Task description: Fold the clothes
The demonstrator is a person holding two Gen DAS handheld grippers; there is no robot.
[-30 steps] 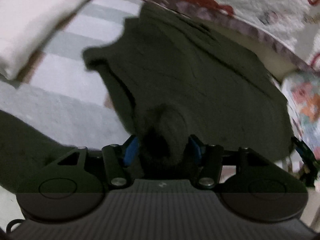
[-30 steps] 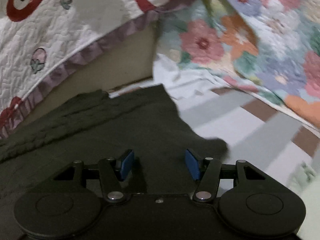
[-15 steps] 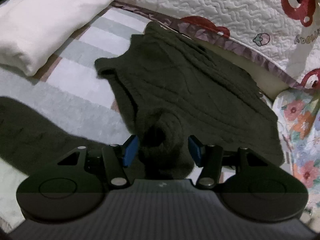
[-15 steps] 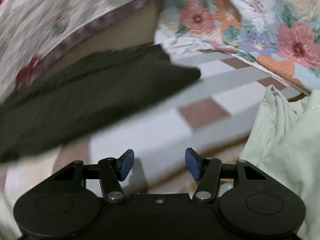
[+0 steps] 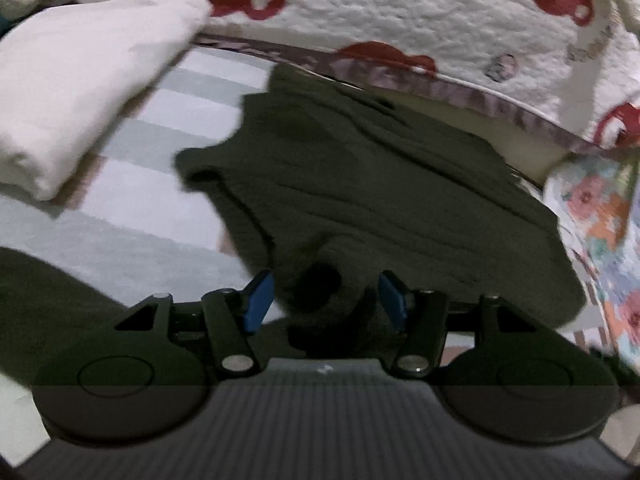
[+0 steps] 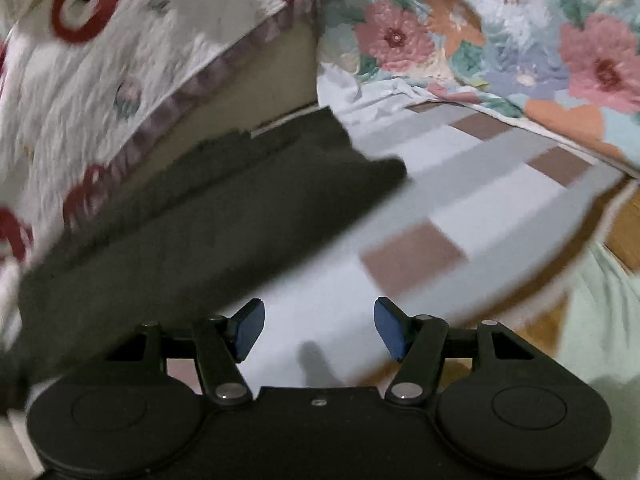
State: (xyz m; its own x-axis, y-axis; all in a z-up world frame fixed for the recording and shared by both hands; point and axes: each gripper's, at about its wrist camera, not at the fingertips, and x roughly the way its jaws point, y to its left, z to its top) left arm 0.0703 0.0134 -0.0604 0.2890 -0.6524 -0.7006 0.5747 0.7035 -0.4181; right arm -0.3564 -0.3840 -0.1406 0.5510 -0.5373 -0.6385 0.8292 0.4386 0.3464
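A dark olive knit sweater [image 5: 380, 184] lies spread on a striped bed sheet [image 5: 132, 216]. My left gripper [image 5: 326, 300] hovers at its near edge with a rolled sleeve cuff [image 5: 320, 292] between the blue pads. Its jaws are opening, and a thin gap shows on each side of the cuff. In the right wrist view the sweater [image 6: 200, 220] lies to the left. My right gripper [image 6: 318, 328] hangs over bare sheet [image 6: 460, 184] beside it, its jaws opening with nothing between them.
A folded white cloth [image 5: 80, 92] lies at the far left of the bed. A bear-print quilt [image 5: 400, 8] runs along the back, with a floral quilt [image 6: 520, 40] at the right. A pale green garment [image 6: 600, 320] lies by the bed's right edge.
The right gripper slid off the sweater to the right and is over bare sheet. The left gripper stayed at the cuff and its pads spread slightly away from it.
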